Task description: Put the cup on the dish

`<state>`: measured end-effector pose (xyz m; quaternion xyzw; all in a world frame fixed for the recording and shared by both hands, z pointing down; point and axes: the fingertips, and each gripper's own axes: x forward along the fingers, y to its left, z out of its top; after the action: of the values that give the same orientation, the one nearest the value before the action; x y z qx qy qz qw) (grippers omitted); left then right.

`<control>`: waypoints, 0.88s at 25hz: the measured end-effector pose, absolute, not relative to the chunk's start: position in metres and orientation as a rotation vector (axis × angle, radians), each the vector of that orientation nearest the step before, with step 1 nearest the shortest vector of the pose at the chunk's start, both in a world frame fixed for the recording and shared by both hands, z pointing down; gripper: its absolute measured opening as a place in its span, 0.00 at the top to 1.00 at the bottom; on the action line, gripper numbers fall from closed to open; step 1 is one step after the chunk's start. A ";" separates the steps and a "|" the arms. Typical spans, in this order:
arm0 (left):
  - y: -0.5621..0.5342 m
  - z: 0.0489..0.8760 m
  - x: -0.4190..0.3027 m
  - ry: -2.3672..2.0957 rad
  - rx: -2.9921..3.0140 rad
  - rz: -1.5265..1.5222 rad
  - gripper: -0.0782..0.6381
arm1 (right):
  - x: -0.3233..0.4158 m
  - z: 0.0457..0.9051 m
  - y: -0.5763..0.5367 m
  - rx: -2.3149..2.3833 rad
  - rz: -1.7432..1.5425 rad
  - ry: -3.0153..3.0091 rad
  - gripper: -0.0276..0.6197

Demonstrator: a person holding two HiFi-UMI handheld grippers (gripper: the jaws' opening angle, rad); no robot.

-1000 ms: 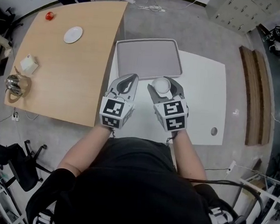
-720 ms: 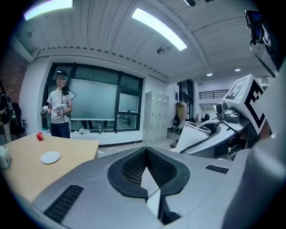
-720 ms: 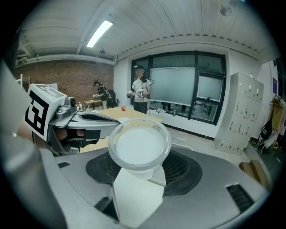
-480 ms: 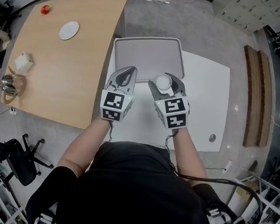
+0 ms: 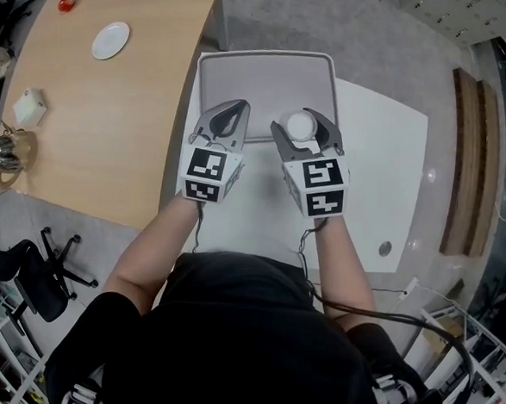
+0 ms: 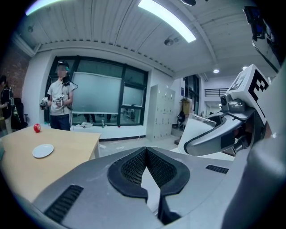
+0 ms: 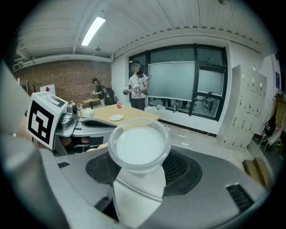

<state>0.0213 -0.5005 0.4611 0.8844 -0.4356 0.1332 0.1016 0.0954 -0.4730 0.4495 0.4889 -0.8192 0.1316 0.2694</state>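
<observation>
Right gripper clenched on white cup, now carried forward over the near edge of the grey tray. Left gripper closed, empty. Dish remains well apart on the wooden table; carry needs to swing left.

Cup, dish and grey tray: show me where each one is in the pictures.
cup [image 7: 139, 145], right gripper view, on its pale inside, within the rim.
dish [image 5: 110, 40], head view, on the middle of its white face.
grey tray [image 5: 266, 81], head view, on its bare floor.
</observation>
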 end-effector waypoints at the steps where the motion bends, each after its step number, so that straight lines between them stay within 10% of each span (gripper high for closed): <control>1: -0.505 0.465 0.023 -1.284 2.606 0.395 0.88 | 0.098 0.453 -0.478 1.318 0.359 -2.206 0.58; 22: -0.590 0.538 0.044 -1.310 2.537 0.418 0.88 | 0.106 0.527 -0.567 1.274 0.417 -2.194 0.58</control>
<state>0.0443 -0.5905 0.5384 0.8720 -0.4502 0.1437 0.1278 0.1055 -0.5675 0.5274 0.4755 -0.8188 0.1557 0.2815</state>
